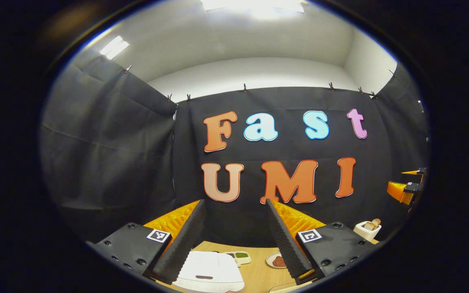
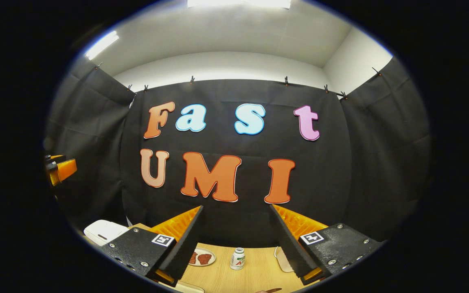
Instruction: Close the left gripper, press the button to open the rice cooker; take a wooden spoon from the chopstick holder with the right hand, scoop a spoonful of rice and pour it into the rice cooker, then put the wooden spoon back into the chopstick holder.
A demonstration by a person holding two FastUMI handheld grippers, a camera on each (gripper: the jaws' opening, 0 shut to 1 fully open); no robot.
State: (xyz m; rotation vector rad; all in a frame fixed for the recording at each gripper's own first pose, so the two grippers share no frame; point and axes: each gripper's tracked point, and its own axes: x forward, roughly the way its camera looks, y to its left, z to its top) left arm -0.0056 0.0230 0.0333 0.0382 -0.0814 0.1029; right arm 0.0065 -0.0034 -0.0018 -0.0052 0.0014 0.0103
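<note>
Two hand-held grippers are hanging above a wooden surface [image 2: 255, 264], both with fingers spread wide and gripping nothing. In the left gripper view, the left hand-held gripper [image 1: 234, 236] is sitting over the white rice cooker [image 1: 210, 270], whose lid is lying closed just below and between the fingers, toward the surface's near edge. Behind the cooker a small tray with green contents [image 1: 240, 256] is resting, and beside it a plate of reddish food [image 1: 277, 261]. Farther right, toward the far edge, the white chopstick holder [image 1: 367, 230] is standing with wooden pieces poking out of it. The right hand-held gripper [image 1: 409, 185] is showing at that view's right margin.

In the right gripper view, the right hand-held gripper [image 2: 236, 240] is facing the booth's black cloth wall [image 2: 360, 162], with a small white bottle [image 2: 237, 259] standing on the surface between its fingers. Pale ceiling and strip lights are showing above the cloth.
</note>
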